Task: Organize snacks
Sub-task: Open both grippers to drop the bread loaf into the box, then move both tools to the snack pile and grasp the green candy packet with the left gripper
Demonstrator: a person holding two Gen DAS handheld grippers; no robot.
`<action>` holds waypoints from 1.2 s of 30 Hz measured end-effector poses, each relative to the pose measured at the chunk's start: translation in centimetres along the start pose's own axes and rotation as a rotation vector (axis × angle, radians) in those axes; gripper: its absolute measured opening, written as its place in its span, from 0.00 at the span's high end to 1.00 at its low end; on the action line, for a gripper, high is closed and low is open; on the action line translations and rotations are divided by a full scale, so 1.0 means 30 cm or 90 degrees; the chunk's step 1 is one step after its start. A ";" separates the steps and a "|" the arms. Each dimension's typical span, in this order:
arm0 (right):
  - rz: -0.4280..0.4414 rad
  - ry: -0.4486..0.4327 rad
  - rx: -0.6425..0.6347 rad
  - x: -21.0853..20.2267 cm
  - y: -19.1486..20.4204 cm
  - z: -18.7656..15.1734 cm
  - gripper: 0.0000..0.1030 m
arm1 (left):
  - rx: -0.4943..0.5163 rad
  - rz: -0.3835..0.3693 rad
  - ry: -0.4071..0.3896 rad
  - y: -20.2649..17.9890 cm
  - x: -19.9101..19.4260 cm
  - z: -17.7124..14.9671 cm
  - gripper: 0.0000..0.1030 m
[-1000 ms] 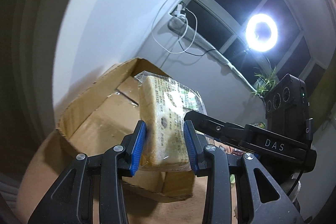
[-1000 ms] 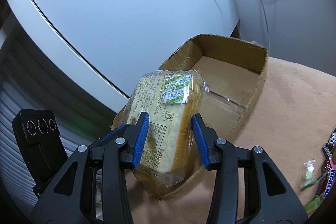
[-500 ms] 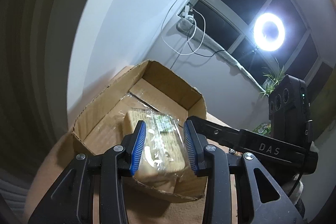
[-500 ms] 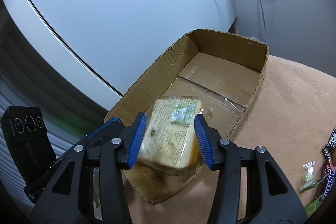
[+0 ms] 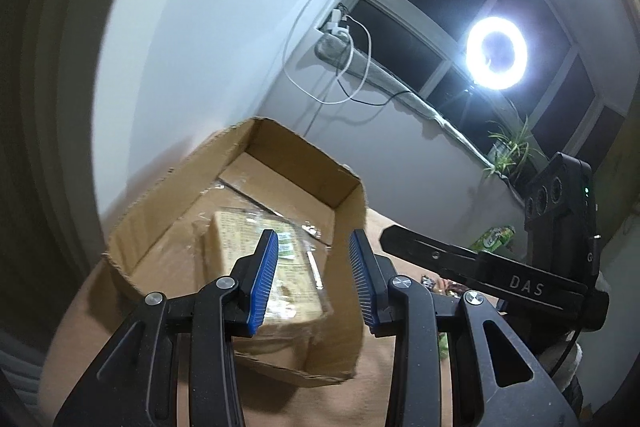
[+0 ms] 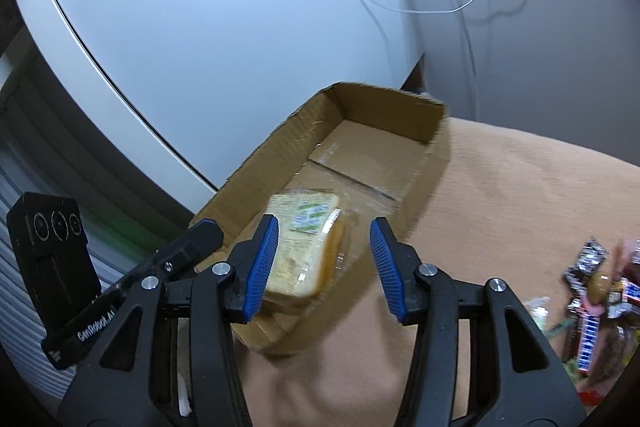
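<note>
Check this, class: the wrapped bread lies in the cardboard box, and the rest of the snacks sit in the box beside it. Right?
Not quite. The bread lies in the box, but the other snacks sit outside it, piled on the tan cloth, as the right wrist view shows.

You are working in a domestic room at night. A dark window (image 5: pixel 452 15) sits above a sill holding a potted plant (image 5: pixel 510 151); charger cables (image 5: pixel 352 67) hang down the white wall. A ring light (image 5: pixel 496 53) glares there. A tan blanket (image 6: pixel 520 195) covers the surface beneath you.
</note>
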State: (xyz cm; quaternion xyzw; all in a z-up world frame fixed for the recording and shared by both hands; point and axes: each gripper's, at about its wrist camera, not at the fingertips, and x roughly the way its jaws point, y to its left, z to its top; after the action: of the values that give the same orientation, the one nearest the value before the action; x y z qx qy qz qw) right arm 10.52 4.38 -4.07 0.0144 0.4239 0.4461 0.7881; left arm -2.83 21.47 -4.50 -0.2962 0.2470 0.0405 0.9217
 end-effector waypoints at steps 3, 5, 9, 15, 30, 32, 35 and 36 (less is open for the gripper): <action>-0.015 -0.010 0.002 -0.061 -0.034 -0.015 0.51 | 0.009 -0.012 0.006 -0.035 0.008 -0.004 0.67; -0.021 -0.018 0.005 -0.095 -0.057 -0.023 0.51 | 0.021 -0.022 0.011 -0.070 0.017 -0.010 0.64; -0.042 -0.035 0.015 -0.193 -0.127 -0.055 0.51 | 0.047 -0.037 0.024 -0.139 0.041 -0.026 0.64; -0.083 -0.049 0.045 -0.334 -0.254 -0.102 0.44 | 0.075 -0.054 0.053 -0.224 0.094 -0.057 0.62; -0.213 -0.012 0.076 -0.489 -0.513 -0.299 0.39 | 0.167 -0.084 0.143 -0.434 0.240 -0.212 0.54; -0.217 0.000 0.075 -0.481 -0.531 -0.321 0.39 | 0.189 -0.089 0.157 -0.465 0.254 -0.246 0.54; -0.216 0.013 0.074 -0.469 -0.547 -0.344 0.39 | 0.228 -0.098 0.178 -0.513 0.273 -0.292 0.54; -0.217 0.017 0.072 -0.463 -0.550 -0.349 0.39 | 0.237 -0.098 0.184 -0.523 0.279 -0.304 0.54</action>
State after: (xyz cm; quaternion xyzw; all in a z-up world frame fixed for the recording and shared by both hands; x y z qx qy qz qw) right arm 11.41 -19.20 -8.29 -0.0188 0.4550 0.2817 0.8446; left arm 4.02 2.81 -6.65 -0.1418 0.3564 -0.1189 0.9158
